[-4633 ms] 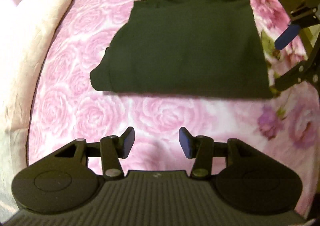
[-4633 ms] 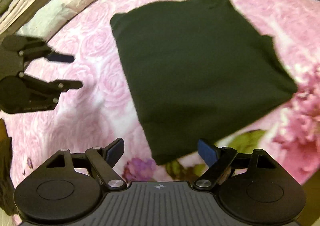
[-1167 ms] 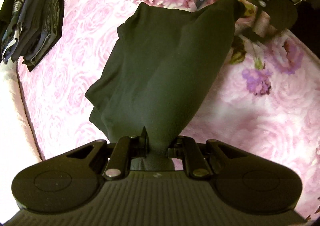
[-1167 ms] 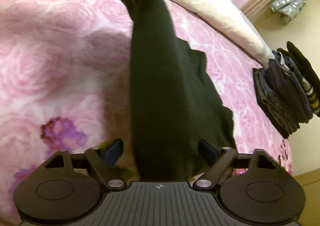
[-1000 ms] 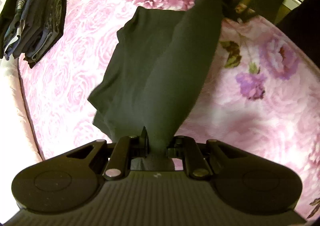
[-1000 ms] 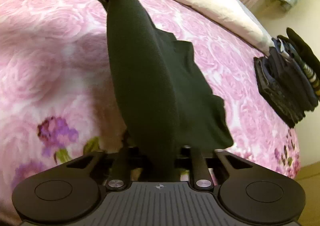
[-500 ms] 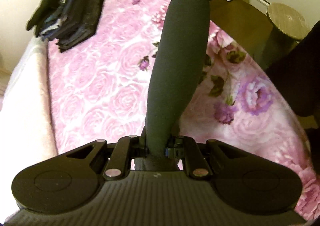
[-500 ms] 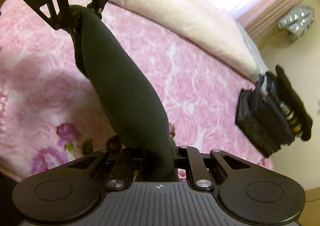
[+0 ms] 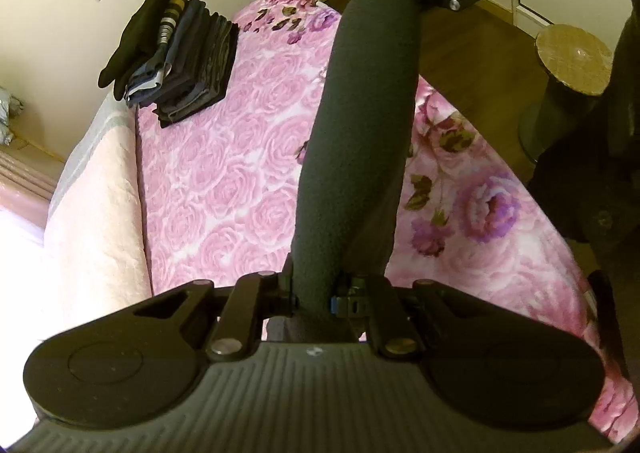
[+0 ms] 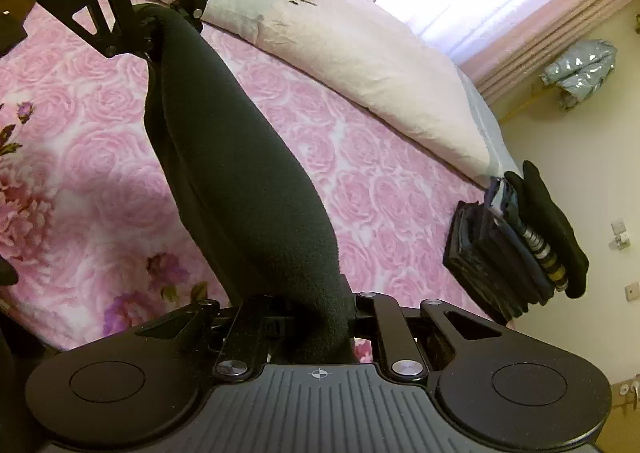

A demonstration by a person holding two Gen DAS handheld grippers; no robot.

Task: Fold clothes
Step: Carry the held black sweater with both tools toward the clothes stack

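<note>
above the pink rose-print bed, the dark folded garment hangs stretched between the two grippers, clear of the bedspread. the left gripper has its fingers clamped on the near end in its own view, and the right gripper has its fingers clamped on the other end; each shows at the far top of the other's view, gripping the cloth. a stack of folded clothes sits at the far left corner of the bed, beside the cream pillow edge. judging by this, the fold is done and the carry is in hand. the next move likely calls for bringing both hands level toward that stack, keeping the cloth taut so that the fold holds, then lowering it squarely on top.
</note>
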